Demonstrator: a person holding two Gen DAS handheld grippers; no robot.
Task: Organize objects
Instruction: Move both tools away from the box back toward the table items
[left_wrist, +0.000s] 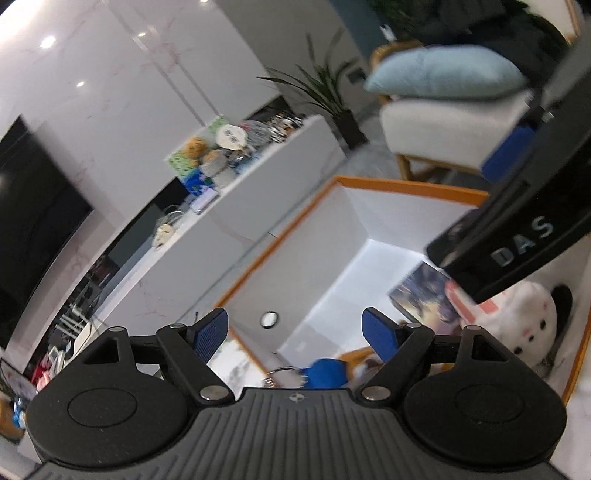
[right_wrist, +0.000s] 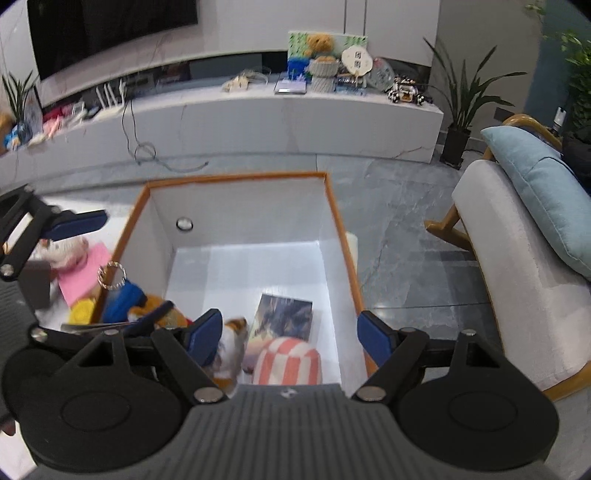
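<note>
A white box with an orange rim (right_wrist: 341, 229) stands on the floor; it also shows in the left wrist view (left_wrist: 406, 186). Inside lie a picture card (right_wrist: 282, 321), a red-and-white striped soft item (right_wrist: 290, 360) and an orange-white plush (right_wrist: 232, 349). A white bunny plush (left_wrist: 524, 321) lies in the box too. My right gripper (right_wrist: 291, 334) is open and empty above the box. My left gripper (left_wrist: 295, 332) is open and empty over the box's left rim; it also shows in the right wrist view (right_wrist: 110, 266). A blue item with a metal ring (right_wrist: 118, 288) lies under it.
Left of the box lie a pink sheet (right_wrist: 83, 278), a yellow item (right_wrist: 81, 312) and a small plush (right_wrist: 68, 249). A long white TV bench (right_wrist: 288, 118) with toys stands behind. An armchair with a light-blue cushion (right_wrist: 535, 206) stands right. A potted plant (right_wrist: 458, 122) is beside the bench.
</note>
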